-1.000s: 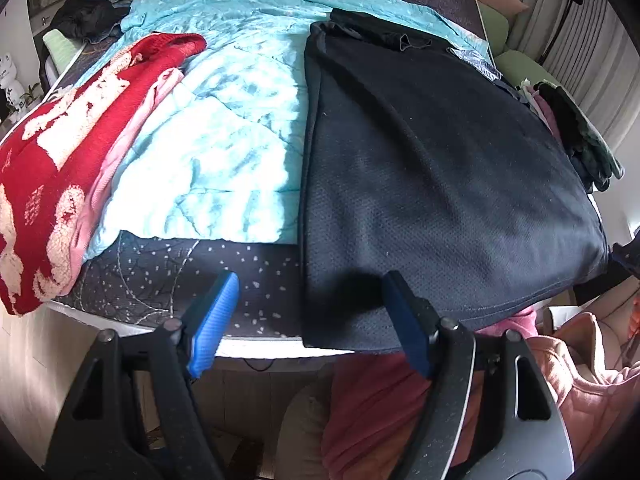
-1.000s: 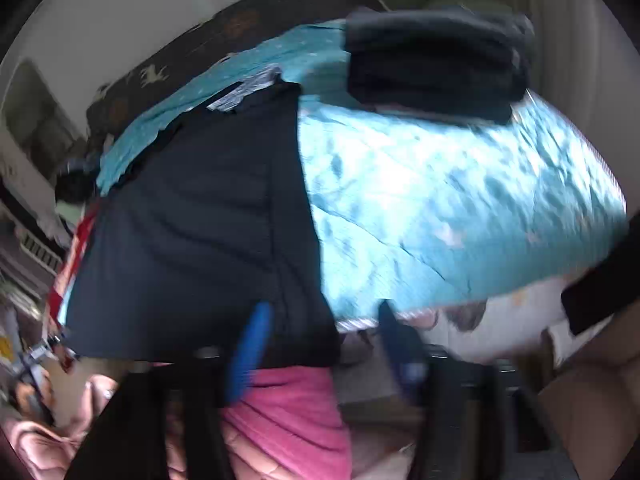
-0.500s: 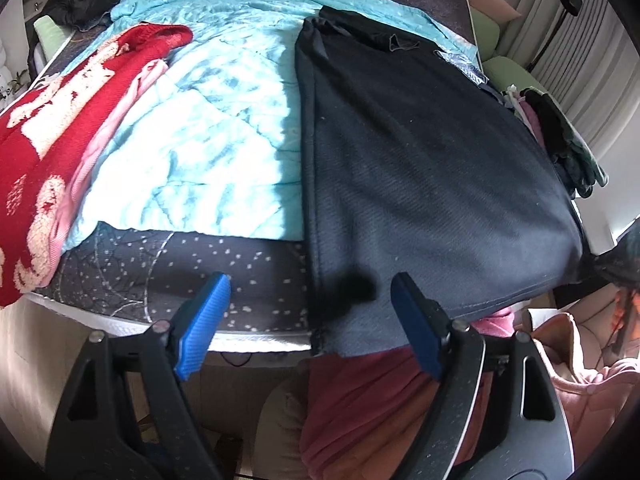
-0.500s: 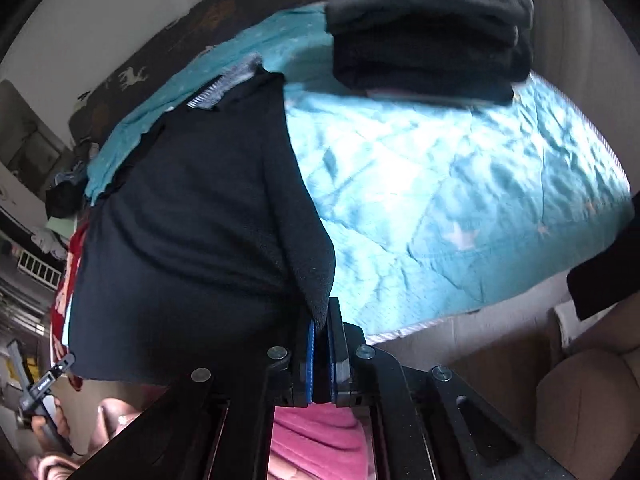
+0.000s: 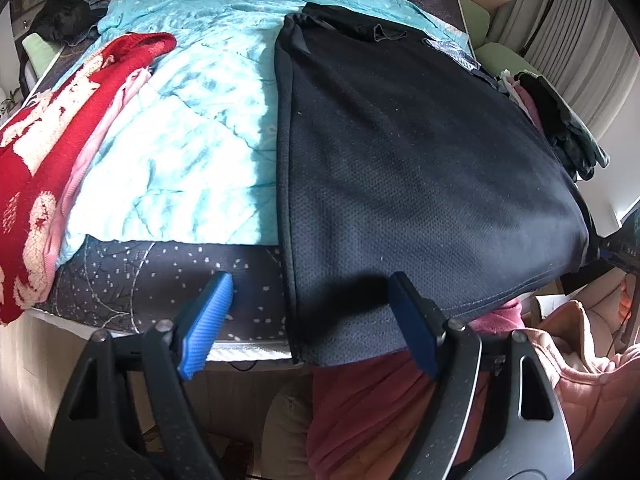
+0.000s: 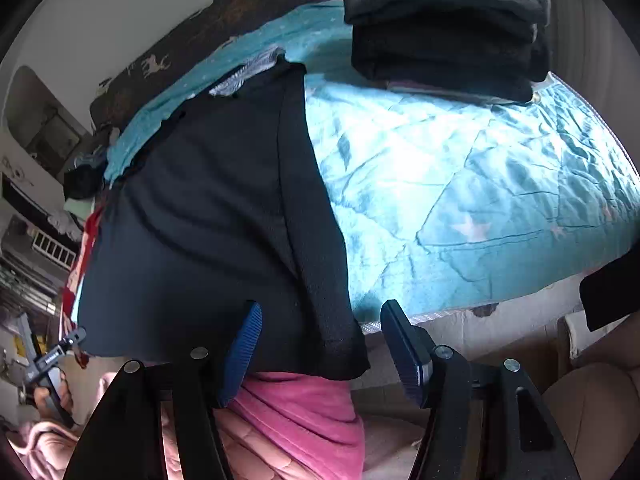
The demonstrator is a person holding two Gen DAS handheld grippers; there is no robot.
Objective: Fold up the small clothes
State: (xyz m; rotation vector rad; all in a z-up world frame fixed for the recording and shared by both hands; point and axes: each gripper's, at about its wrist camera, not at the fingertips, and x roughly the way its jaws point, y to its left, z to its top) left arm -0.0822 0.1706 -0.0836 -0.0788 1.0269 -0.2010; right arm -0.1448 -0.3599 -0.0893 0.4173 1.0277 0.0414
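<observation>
A black mesh garment lies spread flat on the bed over a turquoise quilt, its hem hanging over the near edge. It also shows in the right wrist view. My left gripper is open, its blue pads either side of the garment's near left corner. My right gripper is open, its pads either side of the garment's near right corner, holding nothing.
A red and white knitted sweater lies at the bed's left edge. A stack of folded dark clothes sits at the far right on the quilt. More clothes are piled at the right. The person's pink clothing is below.
My right gripper was shut on the garment's corner half a second ago and has now opened and let it go. My left gripper stayed open and moved in slightly.
</observation>
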